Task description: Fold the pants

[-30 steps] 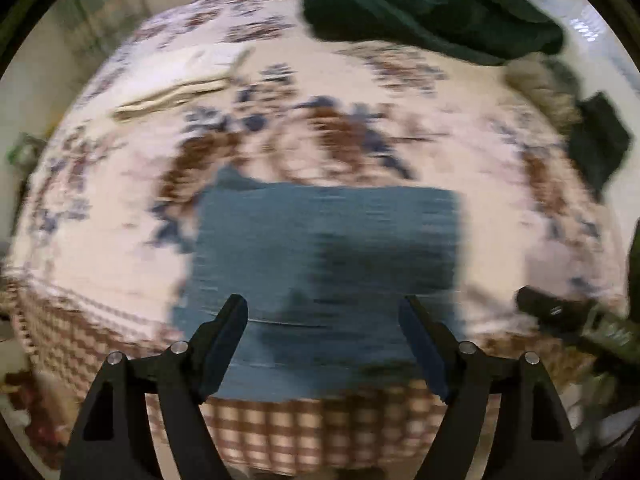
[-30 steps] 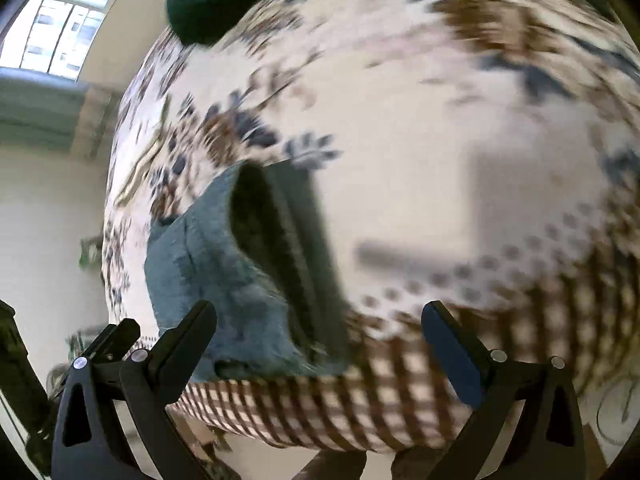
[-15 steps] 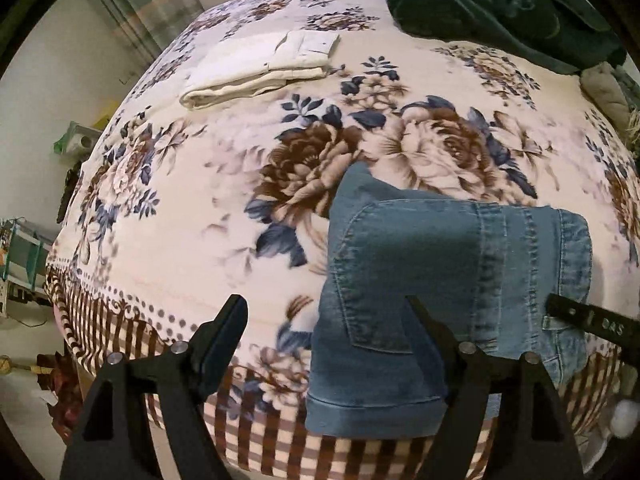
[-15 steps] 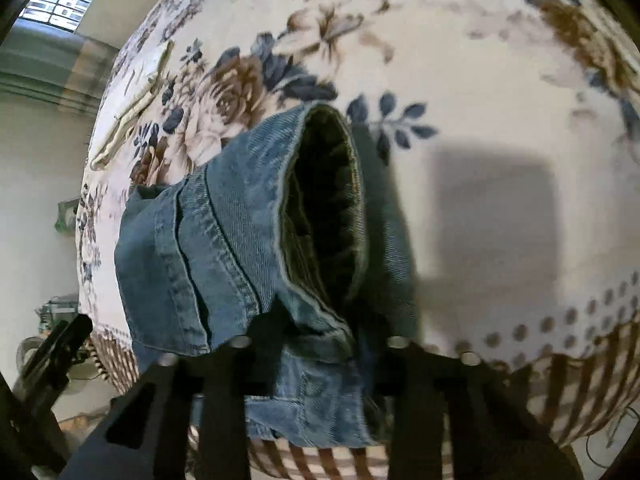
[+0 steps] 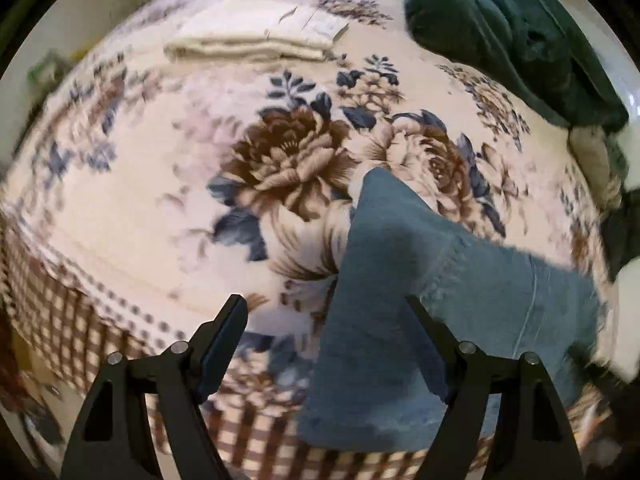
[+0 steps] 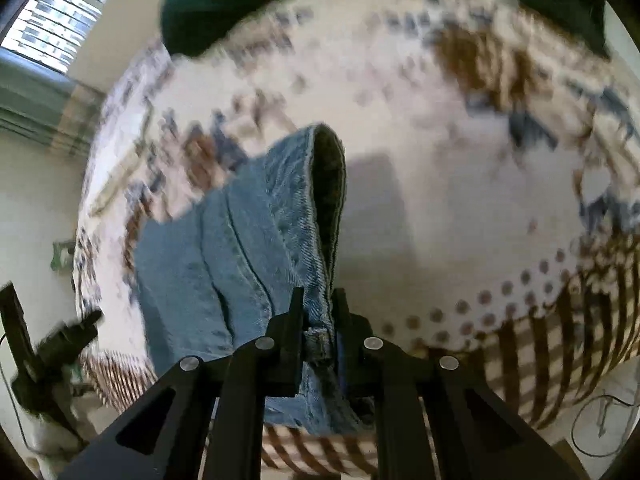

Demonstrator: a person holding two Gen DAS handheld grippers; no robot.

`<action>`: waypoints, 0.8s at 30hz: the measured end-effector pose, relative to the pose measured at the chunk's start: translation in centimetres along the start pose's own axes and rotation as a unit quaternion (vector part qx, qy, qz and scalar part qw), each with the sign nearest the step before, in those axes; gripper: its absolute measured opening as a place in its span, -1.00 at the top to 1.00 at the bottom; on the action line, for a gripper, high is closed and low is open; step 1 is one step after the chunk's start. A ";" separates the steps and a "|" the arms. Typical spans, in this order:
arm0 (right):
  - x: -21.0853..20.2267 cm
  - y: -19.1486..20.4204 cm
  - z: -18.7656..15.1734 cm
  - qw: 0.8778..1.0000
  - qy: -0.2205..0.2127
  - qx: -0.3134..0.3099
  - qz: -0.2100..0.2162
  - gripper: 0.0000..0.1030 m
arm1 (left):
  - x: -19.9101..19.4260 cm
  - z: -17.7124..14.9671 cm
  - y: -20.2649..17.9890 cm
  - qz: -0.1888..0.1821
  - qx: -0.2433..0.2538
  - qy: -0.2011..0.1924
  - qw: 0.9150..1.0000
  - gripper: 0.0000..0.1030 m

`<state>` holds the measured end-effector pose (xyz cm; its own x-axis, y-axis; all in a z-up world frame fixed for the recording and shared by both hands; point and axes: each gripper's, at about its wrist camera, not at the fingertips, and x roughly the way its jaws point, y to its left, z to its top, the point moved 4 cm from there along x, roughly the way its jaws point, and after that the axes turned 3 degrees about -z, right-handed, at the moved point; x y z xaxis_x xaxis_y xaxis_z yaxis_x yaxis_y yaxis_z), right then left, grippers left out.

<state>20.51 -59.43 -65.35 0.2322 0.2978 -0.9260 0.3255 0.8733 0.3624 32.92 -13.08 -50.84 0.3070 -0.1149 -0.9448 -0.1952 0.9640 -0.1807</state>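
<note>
Jeans (image 6: 240, 264) lie folded at the near edge of the floral blanket (image 5: 140, 200); your right gripper (image 6: 318, 316) pinches their waistband at 6 o'clock, your left gripper (image 5: 326, 316) hangs spread, and cream folded cloth (image 5: 248, 40) lies at 11 o'clock.

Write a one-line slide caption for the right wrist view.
Right gripper, jaws shut on the folded blue denim pants, holding them over the floral blanket on the bed.

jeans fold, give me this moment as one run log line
stage: mid-fold | right gripper: shut on jeans edge | left gripper: open, holding nothing, over jeans | surface: floral blanket | nearby: folded cream cloth, dark green blanket
</note>
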 end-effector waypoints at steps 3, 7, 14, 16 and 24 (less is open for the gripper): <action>3.2 -2.5 -0.2 0.997 0.066 0.032 -0.015 0.16 | 1.9 1.2 0.1 -0.024 -0.025 0.017 0.999 -0.48; 2.8 -3.9 0.3 0.995 0.060 0.078 0.015 -0.26 | 4.6 3.2 -0.1 -0.034 -0.030 0.036 0.998 -0.48; 3.8 -2.5 3.0 0.992 0.046 0.098 0.059 -0.37 | 9.9 6.7 -1.3 -0.046 -0.023 0.073 0.996 -0.48; 5.0 -2.0 3.8 0.993 0.053 0.093 0.051 -0.37 | 11.6 7.1 -1.5 -0.065 -0.024 0.097 0.993 -0.48; 6.9 -1.7 4.3 0.998 0.046 0.041 -0.020 0.14 | 13.5 7.8 -0.7 -0.124 -0.031 0.076 0.989 0.76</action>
<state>25.52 -60.48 -71.90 0.1337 0.3004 -0.9444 0.4076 0.8520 0.3287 44.41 -13.41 -61.30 0.2100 -0.3849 -0.8987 -0.1895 0.8858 -0.4237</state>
